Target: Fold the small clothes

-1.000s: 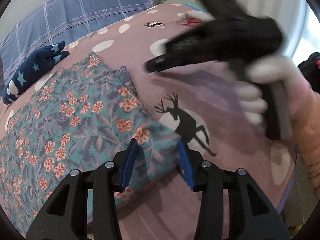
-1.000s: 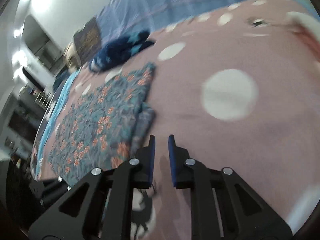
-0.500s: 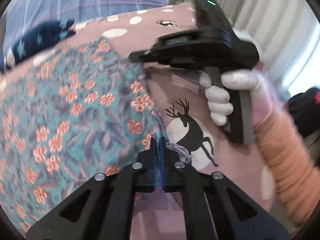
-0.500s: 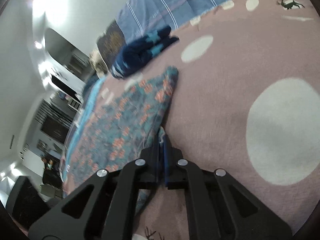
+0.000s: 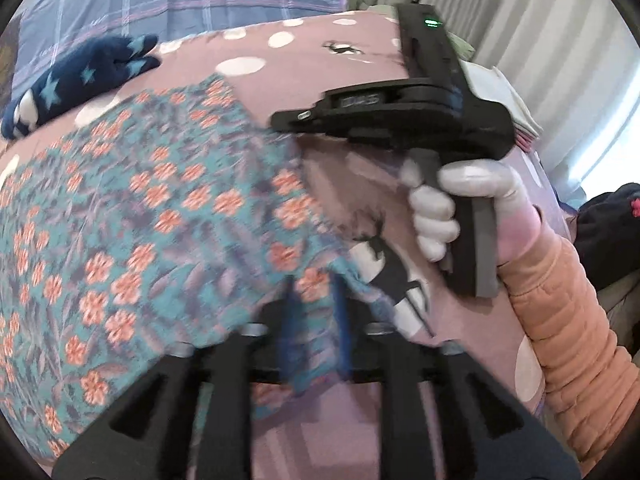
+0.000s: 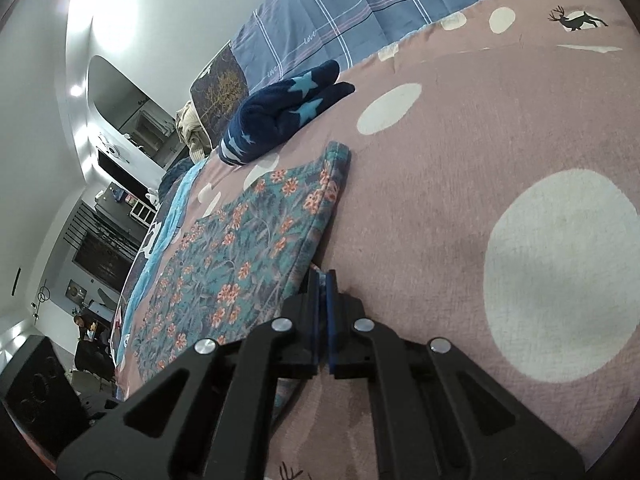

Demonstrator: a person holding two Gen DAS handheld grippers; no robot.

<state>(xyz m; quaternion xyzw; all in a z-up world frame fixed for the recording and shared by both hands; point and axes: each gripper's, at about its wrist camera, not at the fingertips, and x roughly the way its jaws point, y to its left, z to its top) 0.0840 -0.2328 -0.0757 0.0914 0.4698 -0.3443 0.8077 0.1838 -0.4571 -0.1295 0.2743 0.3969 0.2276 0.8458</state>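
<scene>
L gripper (image 5: pixel 314 308): jaws opening, a fold of the floral garment (image 5: pixel 160 208) between the blurred pads, garment edge on the pink spotted bedspread (image 5: pixel 320 60). R gripper (image 6: pixel 322 280): jaws closed at the garment's near edge; can't tell if cloth is pinched. Beyond: navy star-print item (image 6: pixel 280 116), then blue plaid bedding (image 6: pixel 360 4).

A mauve spotted bedspread (image 6: pixel 500 128) covers the bed; white wall (image 6: pixel 168 12) left; pale curtains (image 5: pixel 520 32) behind.
</scene>
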